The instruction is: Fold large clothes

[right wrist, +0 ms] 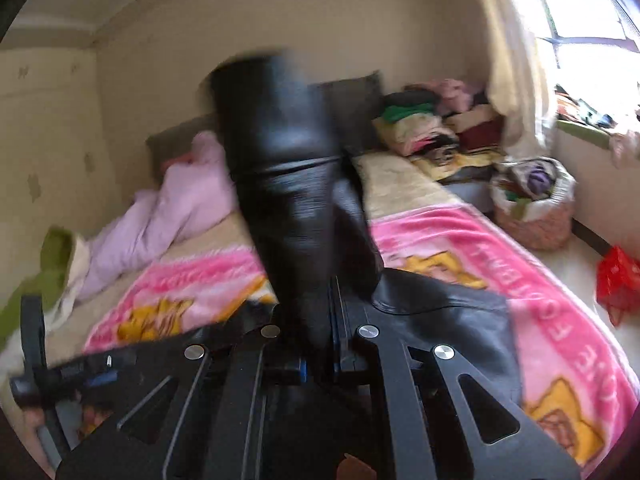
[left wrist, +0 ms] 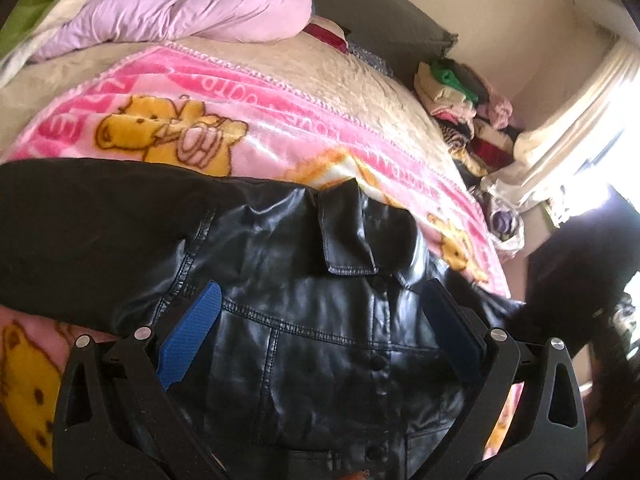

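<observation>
Gleaming creased leather jacket (left wrist: 320, 320) on fleecy blanket (left wrist: 280, 128)

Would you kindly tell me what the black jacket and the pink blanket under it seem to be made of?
Black jacket: probably leather or faux leather; glossy, creased surface with visible topstitched seams and snap buttons. Pink cartoon-bear blanket: seemingly plush fleece; soft, fuzzy sheen, printed pattern.

Cream walls (right wrist: 152, 80), bright window (right wrist: 592, 60) (overexposed), bed (left wrist: 320, 64), pink blanket (right wrist: 500, 248)
</observation>
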`<action>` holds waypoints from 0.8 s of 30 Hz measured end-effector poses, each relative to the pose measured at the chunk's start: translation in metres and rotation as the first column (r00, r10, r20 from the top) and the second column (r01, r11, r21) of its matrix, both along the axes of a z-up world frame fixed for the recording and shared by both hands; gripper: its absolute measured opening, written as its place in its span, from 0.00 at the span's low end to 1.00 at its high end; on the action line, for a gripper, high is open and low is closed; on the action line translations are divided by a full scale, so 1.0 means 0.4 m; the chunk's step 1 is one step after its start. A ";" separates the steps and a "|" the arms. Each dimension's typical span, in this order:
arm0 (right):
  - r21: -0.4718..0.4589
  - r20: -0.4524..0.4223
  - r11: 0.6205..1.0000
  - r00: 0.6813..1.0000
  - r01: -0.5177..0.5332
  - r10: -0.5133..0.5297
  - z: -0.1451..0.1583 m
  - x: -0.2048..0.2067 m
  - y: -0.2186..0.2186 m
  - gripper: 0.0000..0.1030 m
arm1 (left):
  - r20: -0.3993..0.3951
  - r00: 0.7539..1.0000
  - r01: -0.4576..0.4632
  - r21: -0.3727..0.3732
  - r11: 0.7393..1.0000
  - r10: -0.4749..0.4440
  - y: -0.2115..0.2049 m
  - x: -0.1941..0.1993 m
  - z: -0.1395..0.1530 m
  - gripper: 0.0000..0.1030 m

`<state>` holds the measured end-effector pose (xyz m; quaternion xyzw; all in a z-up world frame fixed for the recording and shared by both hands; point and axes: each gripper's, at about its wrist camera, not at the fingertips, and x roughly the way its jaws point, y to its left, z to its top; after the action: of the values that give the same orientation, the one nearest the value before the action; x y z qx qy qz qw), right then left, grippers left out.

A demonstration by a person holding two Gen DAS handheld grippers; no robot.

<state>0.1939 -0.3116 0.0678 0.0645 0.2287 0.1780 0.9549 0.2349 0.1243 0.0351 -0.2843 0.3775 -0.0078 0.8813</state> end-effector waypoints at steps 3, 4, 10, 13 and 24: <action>-0.015 -0.036 0.999 0.998 -0.052 0.051 -0.051 -0.006 0.086 0.07 | 0.020 1.000 -0.008 -0.058 0.998 0.010 0.030 -0.005 0.001 0.91; -0.020 -0.043 0.998 0.997 -0.062 0.061 -0.068 -0.012 0.107 0.07 | 0.026 1.000 -0.009 -0.079 0.997 0.012 0.040 -0.006 -0.001 0.91; -0.024 -0.094 0.989 0.985 -0.145 0.142 -0.155 -0.015 0.252 0.08 | 0.037 0.999 0.000 -0.229 0.973 0.009 0.096 -0.005 -0.021 0.91; -0.034 -0.121 0.982 0.976 -0.186 0.180 -0.202 -0.016 0.316 0.11 | 0.041 0.999 -0.001 -0.271 0.963 0.012 0.126 -0.006 -0.031 0.91; -0.041 -0.322 0.947 0.901 -0.320 0.290 -0.323 -0.053 0.400 0.82 | -0.055 0.998 -0.001 -0.255 0.967 -0.013 0.156 0.011 -0.089 0.91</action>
<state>0.1725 -0.1517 -0.0612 0.0106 0.3917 0.3021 0.8690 0.2391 0.1865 -0.0007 -0.3943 0.3989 -0.0511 0.8263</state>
